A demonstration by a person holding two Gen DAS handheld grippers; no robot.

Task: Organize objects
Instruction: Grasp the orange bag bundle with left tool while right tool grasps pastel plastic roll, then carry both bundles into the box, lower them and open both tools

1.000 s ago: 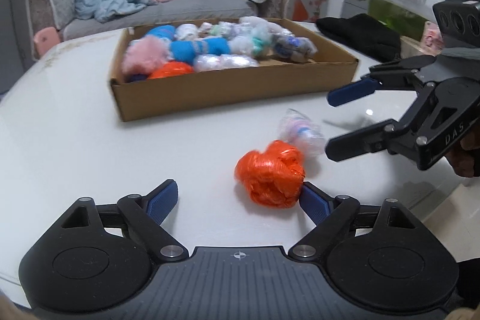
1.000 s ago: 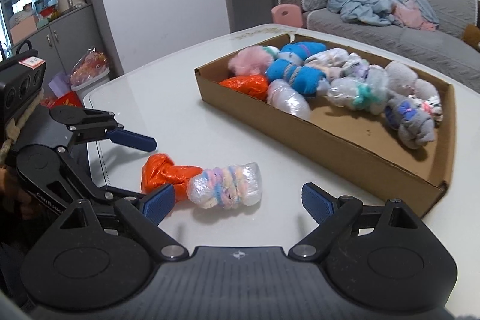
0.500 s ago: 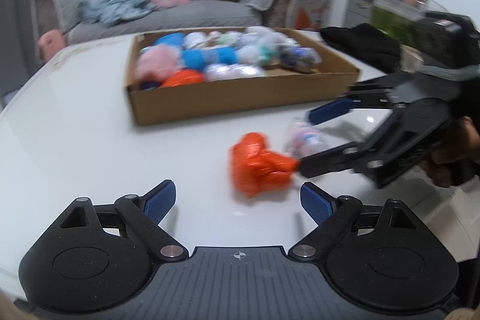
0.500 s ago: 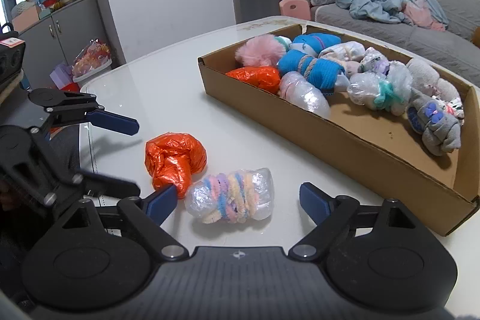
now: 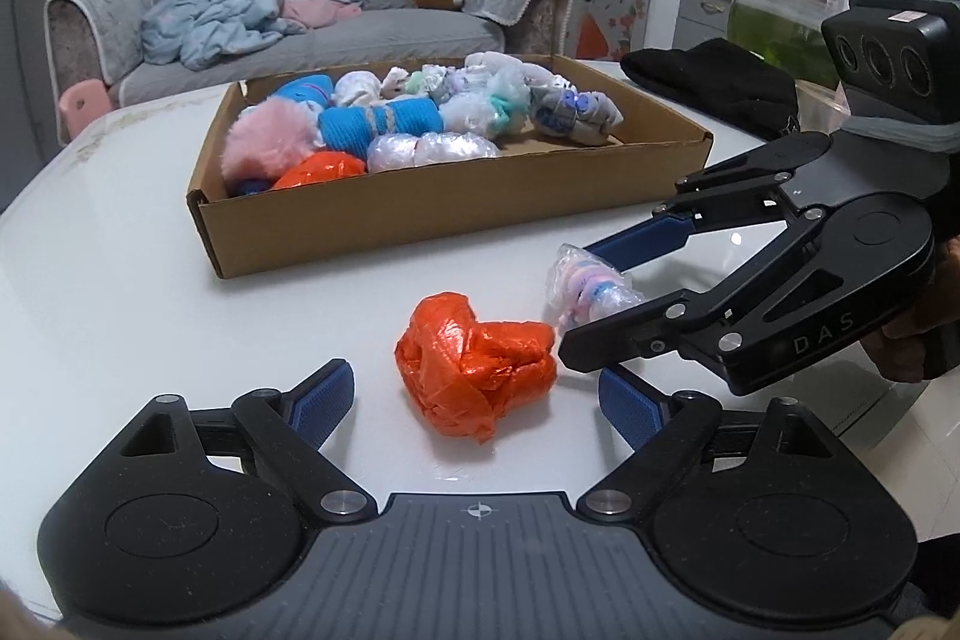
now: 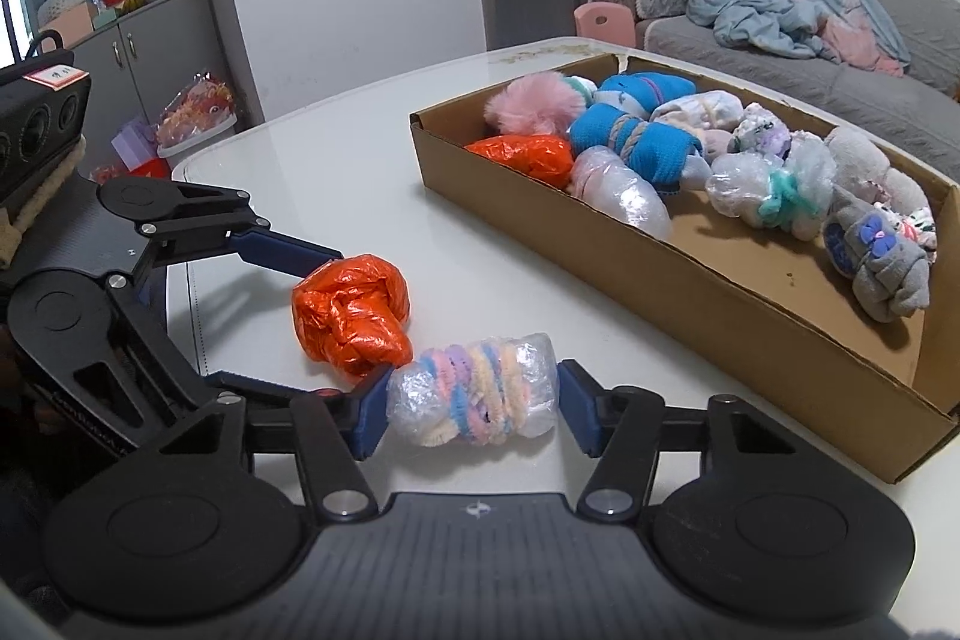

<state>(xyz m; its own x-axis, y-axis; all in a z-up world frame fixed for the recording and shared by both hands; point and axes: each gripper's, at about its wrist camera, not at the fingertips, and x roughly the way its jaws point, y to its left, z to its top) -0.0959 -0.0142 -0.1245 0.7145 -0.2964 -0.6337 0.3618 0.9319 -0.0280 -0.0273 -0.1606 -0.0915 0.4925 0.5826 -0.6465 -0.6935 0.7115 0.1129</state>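
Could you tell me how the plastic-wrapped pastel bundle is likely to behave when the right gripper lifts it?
The bundle looks like soft yarn, so probably light and squashy. Its glossy wrap may slip against the closing right gripper's pads. Gripped end to end, it might buckle.

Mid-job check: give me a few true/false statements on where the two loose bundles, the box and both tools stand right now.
1. The orange bundle lies on the table, outside the cardboard box. True.
2. The right tool is closing around the pastel wrapped bundle, which sits between its pads. True.
3. The left tool is clamped on the orange bundle. False: its pads stand wide apart, the bundle between them ungripped.
4. The cardboard box is empty. False: it holds many bundles, including a pink fluffy one and a blue one.
5. The pastel wrapped bundle is already inside the box. False: it lies on the table beside the orange bundle.
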